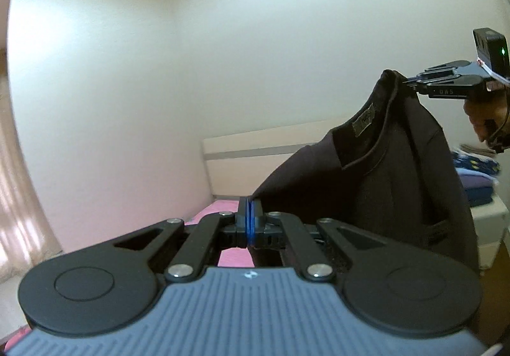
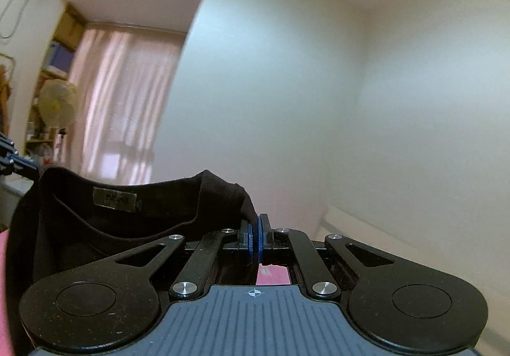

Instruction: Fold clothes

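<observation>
Garment: black top (image 1: 398, 171), held up in the air between both tongs, neckline uppermost, above the pink bed (image 1: 220, 209).
Neck label: grey tag (image 2: 115, 199) sewn inside the back of the collar, facing both cameras; print unreadable.
Left tongs (image 1: 251, 212): pressed together on one shoulder edge of the top; blue pads meet with cloth between them.
Right tongs (image 2: 256, 233): closed on the other shoulder edge; fabric bunches at the left pad. In the left wrist view these tongs (image 1: 411, 82) sit higher than the left ones, so the top hangs on a slant.
Hand (image 1: 481, 120): grips the right tool's handle, beside the top.
Headboard (image 1: 255, 152): pale, behind the top, at the bed's far end.
Folded clothes (image 1: 476, 177): blue stack on a white surface beyond the top.
Curtain (image 2: 124, 107): pink, past the top.
</observation>
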`<state>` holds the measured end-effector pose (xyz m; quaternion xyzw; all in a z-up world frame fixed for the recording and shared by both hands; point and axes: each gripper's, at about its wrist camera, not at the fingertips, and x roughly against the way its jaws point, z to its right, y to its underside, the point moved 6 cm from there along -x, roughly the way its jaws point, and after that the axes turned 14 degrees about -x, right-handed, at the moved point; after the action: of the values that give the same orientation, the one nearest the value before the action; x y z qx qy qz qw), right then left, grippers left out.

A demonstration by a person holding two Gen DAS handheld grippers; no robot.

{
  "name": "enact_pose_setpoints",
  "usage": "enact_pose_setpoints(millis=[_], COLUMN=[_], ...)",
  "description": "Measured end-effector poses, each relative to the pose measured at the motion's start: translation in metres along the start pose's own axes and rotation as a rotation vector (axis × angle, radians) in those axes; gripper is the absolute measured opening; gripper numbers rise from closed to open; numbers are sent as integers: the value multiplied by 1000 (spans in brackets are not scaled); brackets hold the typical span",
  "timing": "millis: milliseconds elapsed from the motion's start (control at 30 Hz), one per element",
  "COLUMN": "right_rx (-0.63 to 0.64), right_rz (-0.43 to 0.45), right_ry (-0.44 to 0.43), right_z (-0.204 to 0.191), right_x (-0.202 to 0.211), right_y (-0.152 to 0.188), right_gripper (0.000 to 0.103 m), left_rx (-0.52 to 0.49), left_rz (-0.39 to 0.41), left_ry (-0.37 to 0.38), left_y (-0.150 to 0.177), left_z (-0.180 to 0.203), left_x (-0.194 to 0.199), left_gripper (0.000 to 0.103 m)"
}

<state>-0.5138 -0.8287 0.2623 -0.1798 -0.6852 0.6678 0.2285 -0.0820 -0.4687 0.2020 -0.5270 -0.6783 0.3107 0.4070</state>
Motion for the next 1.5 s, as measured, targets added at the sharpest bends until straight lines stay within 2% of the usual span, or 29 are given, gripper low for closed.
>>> enact_pose_setpoints(millis=[100, 200, 267, 300, 367, 400, 433, 500, 567, 600, 667, 700, 800, 867, 933, 1000, 1033, 1067, 1100, 1133, 1167, 1200, 1233, 1367, 1500], right_rx=[10, 12, 17, 26, 51, 47, 22, -50, -80, -103, -190, -225, -301, -327, -327, -349, -351, -339, -322, -300, -286, -280, -281, -242, -142], right_rz=[-60, -178, -274, -323, -436, -496, -556, -649, -735, -780, -874, -915, -1020, -1086, -1136, -1177, -1192, -1198, -1203, -1206, -1212, -1221, -1228, -1140, -981], right_ry=[-93, -178, -225, -243, -235, -222, -216, -209, -190, -173, -125, -108, -86, -87, -91, -96, -105, -115, -123, -128, -134, -141, -146, -100, 43], right_z=[18, 29, 36, 37, 37, 36, 36, 37, 41, 45, 60, 65, 73, 66, 59, 84, 81, 78, 76, 74, 75, 80, 86, 133, 205], right_x=[-93, -198, -273, -308, -364, -381, -386, -379, -360, -349, -325, -312, -272, -250, -235, -189, -183, -180, -179, -182, -184, -185, -187, -203, -238], right_y=[23, 81, 140, 173, 250, 284, 317, 366, 406, 423, 453, 466, 496, 514, 534, 559, 567, 573, 576, 575, 573, 568, 560, 496, 427], right_gripper=[1, 1, 2, 2, 2, 2, 2, 3, 3, 6, 46, 75, 77, 77, 77, 77, 76, 76, 76, 64, 47, 10, 4, 3, 3], left_rx=[21, 100, 138, 185, 286, 337, 382, 445, 497, 513, 511, 479, 347, 243, 111, -10, -44, -46, -48, -51, -53, -55, -58, -67, -76], left_rz=[-108, -263, -379, -456, -595, -660, -713, -770, -812, -829, -857, -861, -806, -763, -758, -780, -800, -813, -826, -839, -852, -865, -878, -928, -985], left_ry=[-51, -99, -156, -186, -231, -251, -258, -217, -152, -111, -11, 50, 238, 336, 408, 469, 474, 447, 420, 393, 366, 339, 312, 202, 77], left_y=[24, 83, 139, 178, 249, 282, 311, 346, 368, 374, 383, 382, 368, 361, 365, 377, 381, 378, 376, 373, 371, 368, 365, 355, 347], left_z=[-18, -29, -30, -30, -21, -15, -4, 35, 83, 109, 156, 181, 240, 279, 316, 345, 346, 328, 311, 294, 277, 260, 242, 173, 103], left_x=[-52, -126, -177, -205, -241, -253, -261, -264, -264, -261, -252, -252, -267, -283, -302, -318, -318, -307, -296, -286, -275, -264, -253, -209, -162], left_gripper=[0, 0, 1, 3, 15, 16, 16, 20, 32, 32, 38, 41, 48, 55, 55, 49, 29, 5, 5, 4, 4, 4, 4, 4, 4])
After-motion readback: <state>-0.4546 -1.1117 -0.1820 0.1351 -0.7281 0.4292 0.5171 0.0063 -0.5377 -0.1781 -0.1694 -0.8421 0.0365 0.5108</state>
